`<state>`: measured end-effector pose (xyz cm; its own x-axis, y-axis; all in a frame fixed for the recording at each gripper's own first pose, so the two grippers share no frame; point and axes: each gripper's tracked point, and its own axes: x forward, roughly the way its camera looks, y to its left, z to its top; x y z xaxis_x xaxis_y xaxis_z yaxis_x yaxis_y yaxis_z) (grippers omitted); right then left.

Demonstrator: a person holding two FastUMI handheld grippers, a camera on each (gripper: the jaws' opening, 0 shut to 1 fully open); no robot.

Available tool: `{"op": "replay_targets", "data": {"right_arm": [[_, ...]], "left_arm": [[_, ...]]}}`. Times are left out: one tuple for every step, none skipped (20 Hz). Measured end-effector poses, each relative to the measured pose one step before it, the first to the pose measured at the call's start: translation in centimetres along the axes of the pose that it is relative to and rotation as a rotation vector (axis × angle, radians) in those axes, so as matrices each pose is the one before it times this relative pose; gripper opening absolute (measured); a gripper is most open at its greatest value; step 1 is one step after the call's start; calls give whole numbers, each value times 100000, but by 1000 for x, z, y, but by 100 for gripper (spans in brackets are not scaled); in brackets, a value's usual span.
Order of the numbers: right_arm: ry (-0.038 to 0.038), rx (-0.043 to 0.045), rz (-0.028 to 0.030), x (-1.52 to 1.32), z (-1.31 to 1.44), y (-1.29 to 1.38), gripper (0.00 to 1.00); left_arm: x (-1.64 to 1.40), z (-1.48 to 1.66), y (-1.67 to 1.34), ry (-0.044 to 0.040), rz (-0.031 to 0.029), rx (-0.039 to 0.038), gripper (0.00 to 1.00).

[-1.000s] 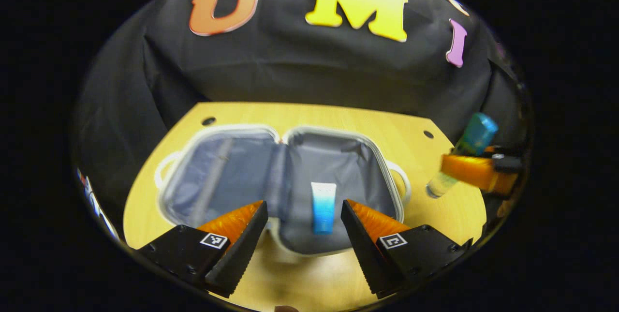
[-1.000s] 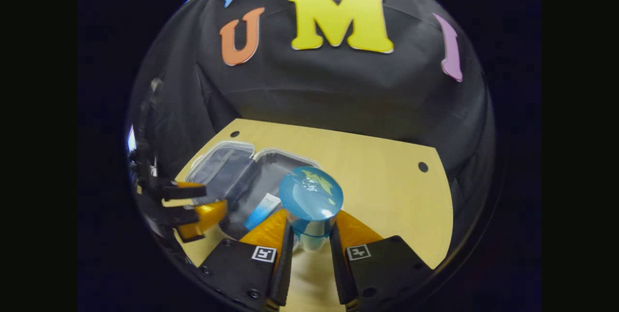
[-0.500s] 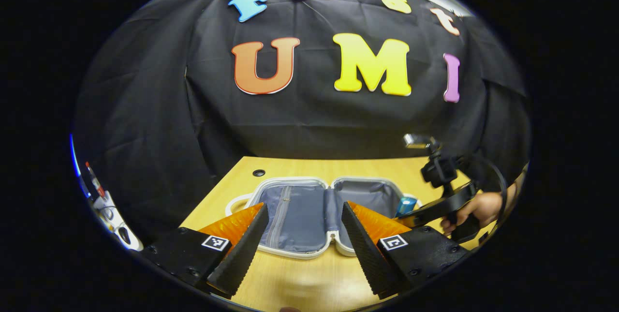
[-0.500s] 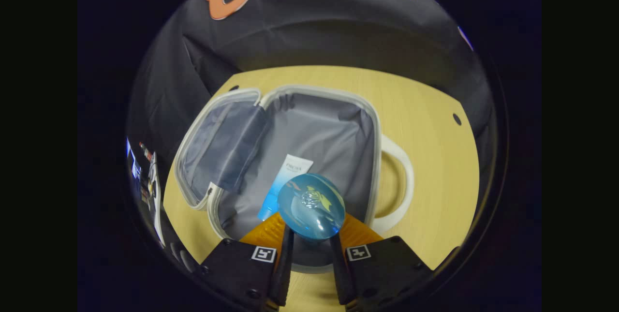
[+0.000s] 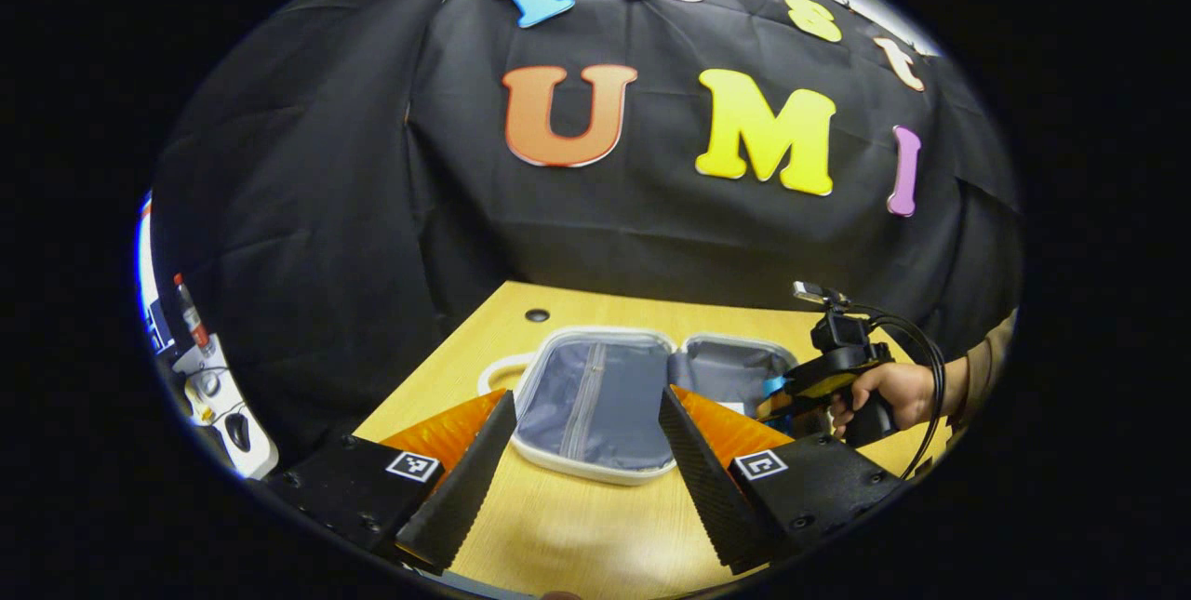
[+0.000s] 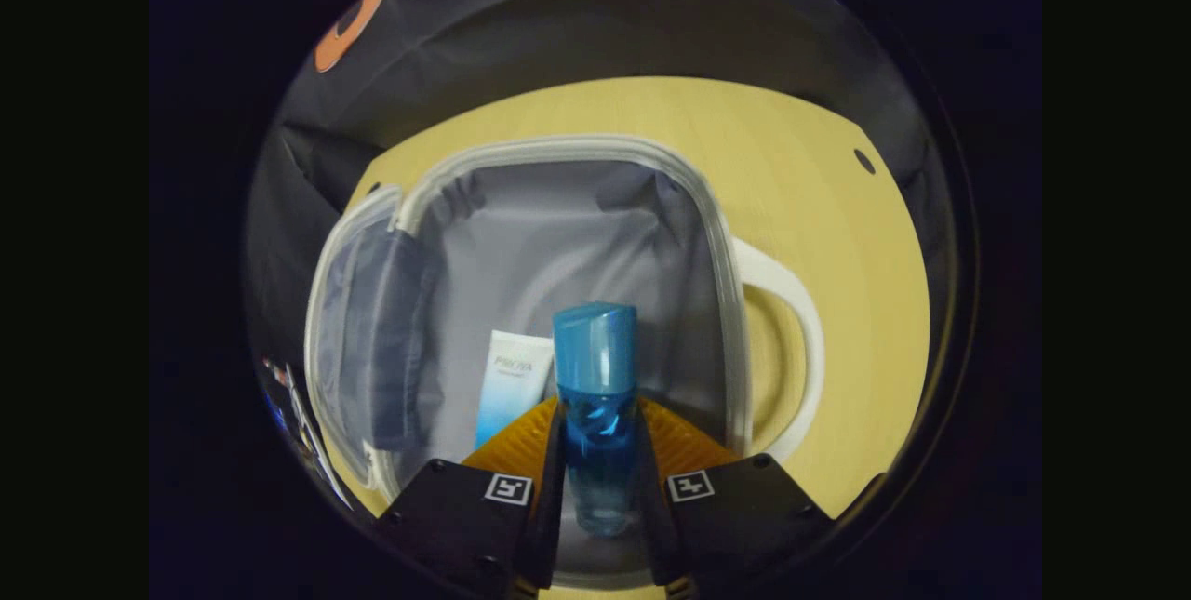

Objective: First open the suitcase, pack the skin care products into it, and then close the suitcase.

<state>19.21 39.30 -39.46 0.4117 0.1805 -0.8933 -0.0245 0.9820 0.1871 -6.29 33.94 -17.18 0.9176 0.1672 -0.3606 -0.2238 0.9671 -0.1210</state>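
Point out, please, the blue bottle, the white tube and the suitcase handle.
blue bottle (image 6: 595,360), right gripper view, on its cap.
white tube (image 6: 510,381), right gripper view, on its upper body.
suitcase handle (image 6: 804,340), right gripper view, on its outer curve.

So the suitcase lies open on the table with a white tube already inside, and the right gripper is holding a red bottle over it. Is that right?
One detail is off: the bottle is blue, not red, as the right gripper view shows. The rest holds: the suitcase lies open on the table, a white tube lies inside, and the right gripper holds the bottle over it.
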Motion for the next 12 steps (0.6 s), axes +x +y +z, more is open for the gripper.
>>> {"op": "replay_targets", "data": {"right_arm": [[-1182, 384, -1449, 302, 295, 97, 36], [791, -554, -1630, -80, -181, 39, 36], [-509, -882, -1856, -72, 145, -30, 36], [751, -1091, -1524, 27, -116, 149, 36], [-159, -1270, -894, 9, 61, 145, 37], [342, -1264, -560, -151, -180, 47, 39], [-42, -496, -419, 338, 127, 88, 37], [448, 261, 10, -210, -100, -15, 42], [918, 1093, 508, -266, -311, 39, 43], [-198, 1559, 1440, -573, -64, 128, 43], [-1288, 679, 2241, -780, 58, 214, 43], [-1896, -1274, 3002, -1224, 114, 279, 45]], "left_arm": [[-148, -793, 740, 1931, 1302, -2299, 99], [79, -547, 544, 1222, 829, -2457, 99], [18, -663, 510, 1242, 100, -2922, 99], [281, -651, 695, 1225, -225, -3311, 99], [174, -802, 760, 2414, 454, -2613, 99], [364, -800, 1168, 2911, 1654, -2253, 98], [274, -362, 1258, 1386, 2550, -2041, 99], [531, 14, 990, 959, 1296, -2344, 99], [522, 238, 969, -773, 1107, -2772, 99], [570, 227, 869, -498, 472, -3770, 99], [758, 87, 649, 227, -382, -4688, 99], [1040, -160, 660, 1538, -947, -4511, 99]]}}
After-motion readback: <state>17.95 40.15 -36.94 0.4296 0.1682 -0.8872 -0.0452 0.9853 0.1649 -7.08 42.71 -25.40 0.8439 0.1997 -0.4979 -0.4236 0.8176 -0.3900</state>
